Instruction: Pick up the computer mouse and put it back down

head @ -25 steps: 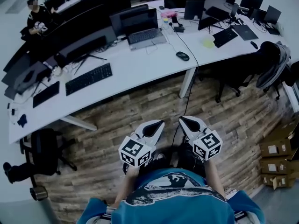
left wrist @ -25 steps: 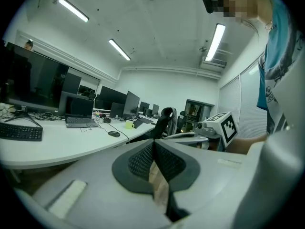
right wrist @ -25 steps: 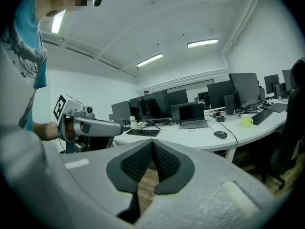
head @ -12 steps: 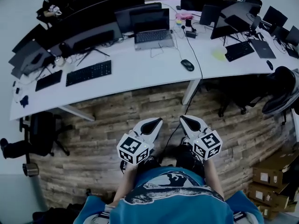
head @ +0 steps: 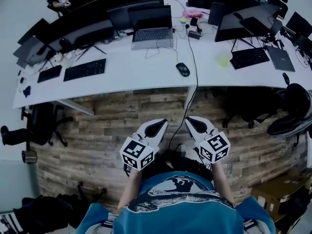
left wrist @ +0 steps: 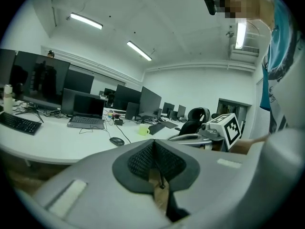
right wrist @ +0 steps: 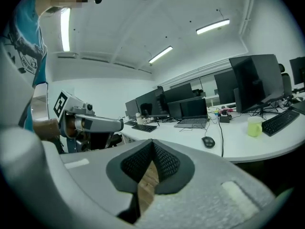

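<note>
Both tongs are clenched on nothing: the left gripper [head: 157, 126] and the right gripper [head: 193, 123] sit side by side close to the person's body, pads pressed together. The computer mouse [head: 183, 69] lies on the white desk [head: 122, 79], near its front edge, ahead of the laptop [head: 152, 33] and well apart from both grippers. The step in hand looks like the approach. To do it well, one gripper, probably the right, should part its jaws before it arrives. It should then straddle the mouse across its narrow width, keeping off the black cable [head: 192, 57] that runs just beside it. Only the head view shows the stretch of wooden floor between grippers and desk, and the cable dropping over the edge. The gripper views give what it lacks: the textured pads meeting, the mouse's low domed profile, and a yellow-green mug [right wrist: 254, 126] standing farther along the desk.
</note>
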{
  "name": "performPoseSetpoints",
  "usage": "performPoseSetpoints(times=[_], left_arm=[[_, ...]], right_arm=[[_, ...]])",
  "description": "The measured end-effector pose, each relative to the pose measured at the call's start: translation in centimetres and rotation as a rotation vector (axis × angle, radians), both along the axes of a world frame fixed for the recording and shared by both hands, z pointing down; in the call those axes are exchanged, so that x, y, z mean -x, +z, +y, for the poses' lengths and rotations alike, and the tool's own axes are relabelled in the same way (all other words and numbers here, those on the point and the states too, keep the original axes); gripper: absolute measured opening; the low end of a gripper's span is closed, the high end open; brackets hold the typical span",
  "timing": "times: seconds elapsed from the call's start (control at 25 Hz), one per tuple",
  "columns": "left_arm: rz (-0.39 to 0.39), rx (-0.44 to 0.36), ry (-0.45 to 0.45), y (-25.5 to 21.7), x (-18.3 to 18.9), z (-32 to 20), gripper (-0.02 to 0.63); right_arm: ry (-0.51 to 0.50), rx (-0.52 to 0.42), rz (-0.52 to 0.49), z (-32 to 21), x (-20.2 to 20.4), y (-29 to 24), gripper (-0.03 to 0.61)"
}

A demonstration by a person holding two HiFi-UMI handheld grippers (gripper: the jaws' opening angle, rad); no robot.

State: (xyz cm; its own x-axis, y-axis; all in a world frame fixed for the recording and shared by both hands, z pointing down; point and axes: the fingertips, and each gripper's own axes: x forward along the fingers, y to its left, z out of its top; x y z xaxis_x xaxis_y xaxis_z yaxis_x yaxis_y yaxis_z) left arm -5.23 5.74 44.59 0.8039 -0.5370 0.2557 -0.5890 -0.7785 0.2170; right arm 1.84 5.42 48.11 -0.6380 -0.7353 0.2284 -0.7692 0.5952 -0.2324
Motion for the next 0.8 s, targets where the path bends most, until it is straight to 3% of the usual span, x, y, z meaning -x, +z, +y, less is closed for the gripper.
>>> performPoseSetpoints(times=[0.36,0.8], left_arm=[[-0.066,0.005,-0.096,-0.1,-1.2,0.8,0.012],[-0.094,0.015,-0.092,0.2,-3.2,-0.8,0.012]], right_arm=[[-0.046,0.027,-0.062,-0.2,-2.7,1.5,0.003],[-0.048,0.043,-0.085,-2.6,-4.4,2.4,0.003]])
